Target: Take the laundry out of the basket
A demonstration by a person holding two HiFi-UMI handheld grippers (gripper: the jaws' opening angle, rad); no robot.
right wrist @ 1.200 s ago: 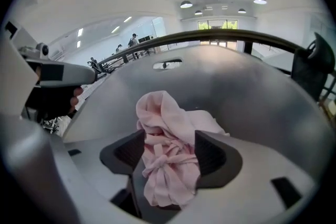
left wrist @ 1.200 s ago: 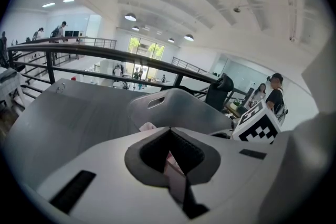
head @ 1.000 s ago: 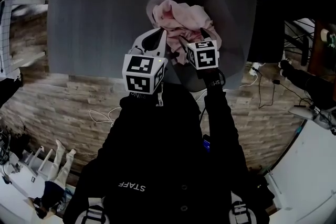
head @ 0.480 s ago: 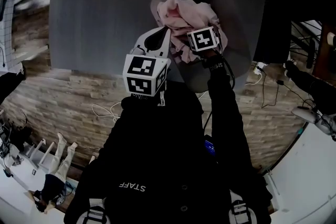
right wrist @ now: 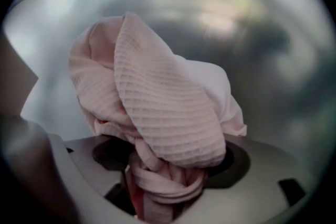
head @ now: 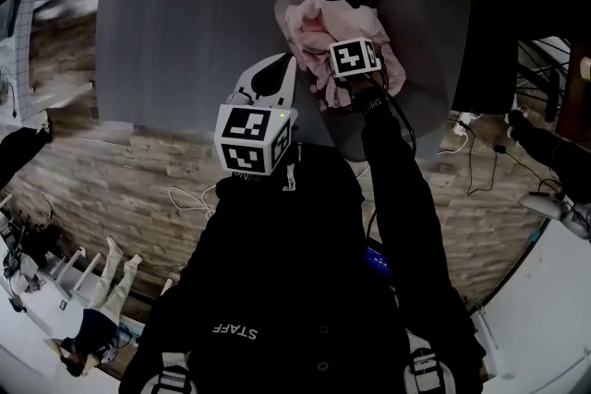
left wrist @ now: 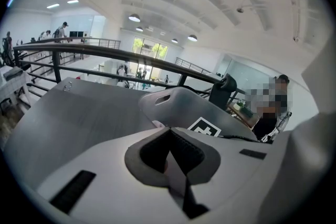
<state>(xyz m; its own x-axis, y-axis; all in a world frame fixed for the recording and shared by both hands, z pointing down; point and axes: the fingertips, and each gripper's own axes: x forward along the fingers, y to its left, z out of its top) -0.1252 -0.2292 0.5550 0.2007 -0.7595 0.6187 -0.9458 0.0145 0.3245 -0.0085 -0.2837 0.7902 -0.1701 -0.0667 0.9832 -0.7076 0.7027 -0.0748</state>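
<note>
Laundry (right wrist: 157,107) (pink, waffled) bunched between closing jaws of right gripper (right wrist: 165,186), in basket (head: 420,41), left gripper (left wrist: 170,155) clenched empty.

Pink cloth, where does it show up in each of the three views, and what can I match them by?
Head view: pink cloth at upper centre, inside the grey basket.
Left gripper view: not clearly in it; the basket's wall at mid-frame hides it.
Right gripper view: fills the centre, bunched between the closing fingers of the right gripper.
Shared landmark: the basket, whose wall is the backdrop here.
</note>
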